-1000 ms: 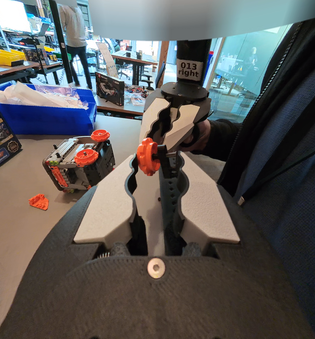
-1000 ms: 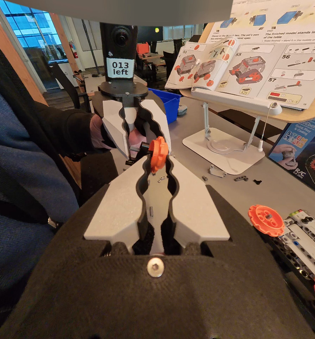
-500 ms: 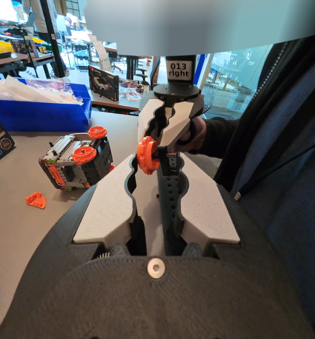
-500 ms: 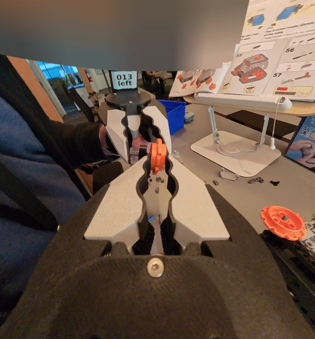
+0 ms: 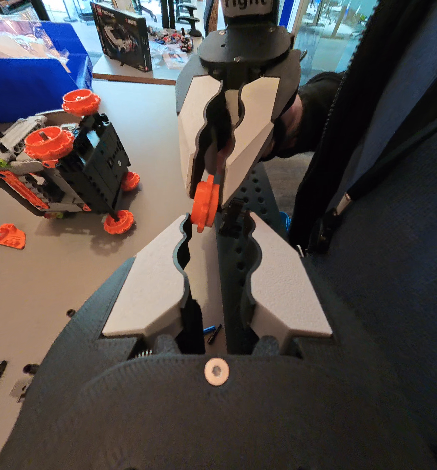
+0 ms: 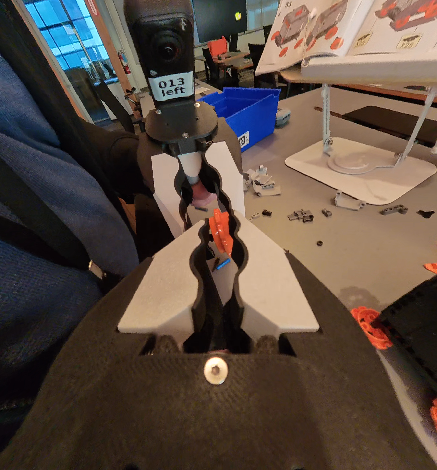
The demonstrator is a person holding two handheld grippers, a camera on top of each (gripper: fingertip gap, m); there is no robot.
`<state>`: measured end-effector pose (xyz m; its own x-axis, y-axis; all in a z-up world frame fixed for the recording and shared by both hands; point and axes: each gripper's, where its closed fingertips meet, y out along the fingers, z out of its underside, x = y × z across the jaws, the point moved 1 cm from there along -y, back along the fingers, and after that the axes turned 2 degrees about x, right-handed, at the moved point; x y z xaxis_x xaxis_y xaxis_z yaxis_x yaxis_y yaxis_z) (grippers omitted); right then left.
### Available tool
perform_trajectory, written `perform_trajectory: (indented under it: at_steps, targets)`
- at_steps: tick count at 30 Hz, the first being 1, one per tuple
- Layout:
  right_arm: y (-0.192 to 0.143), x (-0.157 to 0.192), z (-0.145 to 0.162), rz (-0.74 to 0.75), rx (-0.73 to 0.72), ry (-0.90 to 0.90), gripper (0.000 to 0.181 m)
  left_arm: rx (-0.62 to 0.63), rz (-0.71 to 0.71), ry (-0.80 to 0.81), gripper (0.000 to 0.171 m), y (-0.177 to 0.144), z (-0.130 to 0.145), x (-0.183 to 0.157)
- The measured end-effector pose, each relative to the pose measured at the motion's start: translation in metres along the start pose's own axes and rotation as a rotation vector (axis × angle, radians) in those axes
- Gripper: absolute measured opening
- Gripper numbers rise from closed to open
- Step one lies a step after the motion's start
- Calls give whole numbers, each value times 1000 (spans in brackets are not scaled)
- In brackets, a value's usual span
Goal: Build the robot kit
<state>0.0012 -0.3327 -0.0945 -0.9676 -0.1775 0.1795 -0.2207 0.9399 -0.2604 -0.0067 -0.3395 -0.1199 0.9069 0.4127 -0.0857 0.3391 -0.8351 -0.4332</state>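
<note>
Pinching an orange wheel (image 6: 220, 232) by its two faces, the right gripper (image 6: 220, 229) has its fingers pressed in on it near their tips, so the wheel hangs edge-on above the table (image 5: 59, 279), right at the tips of the left gripper (image 5: 218, 216). A small black piece (image 5: 231, 218) sits against the wheel's hub side. Both lie in the gap between the left fingers, which stand part-spread; whether those fingers actually bear on the pair cannot be told. Holding it aloft between the two tools likely keeps both sides of the wheel reachable. Beneath, a blue pin (image 6: 223, 264) lies on the table. Farther off, a brick-built vehicle (image 5: 59, 165) rests tipped on its side, wheels outward, beside a loose orange piece (image 5: 7, 235). One blue bin (image 5: 34, 76) holds clear plastic wrapping. A second blue bin (image 6: 250, 109) shows nothing of its contents. Grey and black parts (image 6: 263, 183) are scattered before a stand (image 6: 360, 173) propping an open booklet (image 6: 352, 38).
</note>
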Motion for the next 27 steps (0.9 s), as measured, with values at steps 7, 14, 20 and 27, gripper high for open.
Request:
perform_trajectory:
  at_steps: [7, 14, 20, 27]
  targets:
    - [-2, -3, 14, 16, -22, 44, 12, 44, -25, 14, 40, 14, 10, 1]
    - [-25, -7, 9, -9, -10, 11, 31, -1, -11, -47, 40, 15, 5, 7]
    - [-20, -7, 21, 0, 83, -70, 32, -1, -1, -28, 41, 18, 2, 5]
    - [-19, -6, 46, -13, 134, -64, 37, 8, 19, -45, 41, 28, 15, 3]
